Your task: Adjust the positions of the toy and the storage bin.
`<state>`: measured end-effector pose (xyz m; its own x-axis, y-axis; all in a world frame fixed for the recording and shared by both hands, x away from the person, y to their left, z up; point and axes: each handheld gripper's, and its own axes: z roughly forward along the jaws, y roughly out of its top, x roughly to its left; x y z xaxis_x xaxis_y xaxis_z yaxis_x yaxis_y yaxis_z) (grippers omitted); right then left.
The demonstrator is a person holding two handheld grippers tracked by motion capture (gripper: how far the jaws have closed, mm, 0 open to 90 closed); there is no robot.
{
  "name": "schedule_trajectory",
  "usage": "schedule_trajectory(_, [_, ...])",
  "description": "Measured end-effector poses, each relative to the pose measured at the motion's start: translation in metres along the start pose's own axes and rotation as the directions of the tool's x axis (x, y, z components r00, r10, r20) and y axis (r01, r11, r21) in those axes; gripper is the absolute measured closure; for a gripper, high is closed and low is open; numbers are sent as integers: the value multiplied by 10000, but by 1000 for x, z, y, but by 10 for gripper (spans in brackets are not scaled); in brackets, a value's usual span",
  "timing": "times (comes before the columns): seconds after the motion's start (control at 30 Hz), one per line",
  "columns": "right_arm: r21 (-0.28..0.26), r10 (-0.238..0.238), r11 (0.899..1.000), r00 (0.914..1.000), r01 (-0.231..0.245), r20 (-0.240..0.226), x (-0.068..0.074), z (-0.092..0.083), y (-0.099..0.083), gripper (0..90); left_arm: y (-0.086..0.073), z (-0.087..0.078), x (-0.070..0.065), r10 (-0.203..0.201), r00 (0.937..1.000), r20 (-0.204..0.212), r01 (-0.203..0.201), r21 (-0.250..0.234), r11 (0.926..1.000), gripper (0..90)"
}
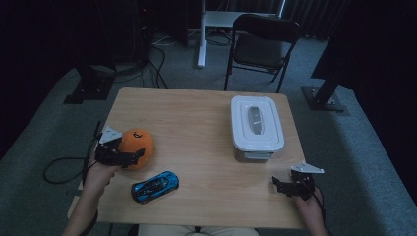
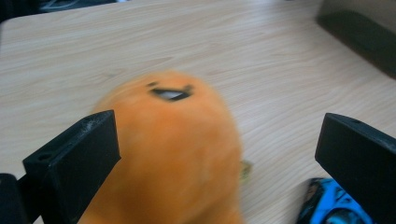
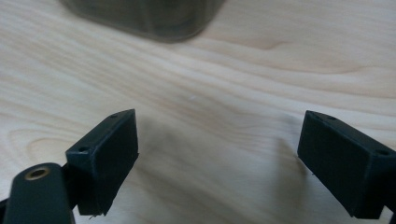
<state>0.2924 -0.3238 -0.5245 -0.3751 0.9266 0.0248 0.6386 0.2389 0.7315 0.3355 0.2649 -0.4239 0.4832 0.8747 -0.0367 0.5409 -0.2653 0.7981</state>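
Observation:
An orange plush toy [image 1: 136, 145] with a small dark face mark sits at the table's left side. My left gripper [image 1: 132, 158] is at its near side, jaws spread wide around it. In the left gripper view the plush toy [image 2: 177, 140] is blurred and sits between the jaws of my left gripper [image 2: 217, 135], close to the left one and well apart from the right one. A blue toy car [image 1: 155, 186] lies near the front edge, and the same car [image 2: 327, 210] shows by the right jaw. My right gripper [image 1: 278, 185] stands open over bare wood, and its own view shows the gripper [image 3: 219, 135] with nothing between its jaws.
A white lidded storage box [image 1: 256, 125] stands at the right of the wooden table [image 1: 196, 108]; the box's lower edge [image 3: 149, 18] lies ahead of my right gripper. A black folding chair [image 1: 263, 44] stands beyond the table's far edge. Cables run on the floor at left.

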Motion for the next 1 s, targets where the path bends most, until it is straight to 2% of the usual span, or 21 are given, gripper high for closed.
schedule_trajectory(0.07, [-155, -19, 9999, 9996, 24, 296, -3, -3, 2, 115, 3, 8, -5, 138, 9998, 144, -140, 105, 9998, 5])
schedule_trajectory(0.17, [-204, 95, 9998, 9988, -85, 481, -11, -4, 6, 115, 8, 21, -14, 340, 9986, 398, -350, 246, 9991, 5])
schedule_trajectory(0.37, [-186, 167, 9997, 9985, -157, 521, -23, 0, 15, 115, 19, 45, -30, 609, 9940, 904, -644, 363, 9973, 5])
schedule_trajectory(0.43, [-262, 163, 9995, 9982, -148, 578, -26, 1, 20, 116, 22, 54, -36, 799, 9935, 811, -837, 448, 9955, 5])
schedule_trajectory(0.53, [-382, 76, 9993, 9970, -46, 769, -28, 4, 26, 116, 27, 68, -44, 915, 9905, 1028, -956, 364, 9948, 5])
schedule_trajectory(0.83, [-465, 273, 9986, 9960, -234, 854, -38, 18, 35, 116, 39, 107, -62, 1162, 9810, 1553, -1284, 708, 9892, 5])
schedule_trajectory(0.93, [-450, 225, 9988, 9953, -183, 946, -40, 20, 37, 116, 44, 120, -69, 1128, 9818, 1530, -1244, 682, 9899, 5])
schedule_trajectory(1.0, [-485, 273, 9986, 9951, -228, 954, -42, 22, 39, 116, 46, 127, -73, 1128, 9796, 1665, -1261, 714, 9894, 5])
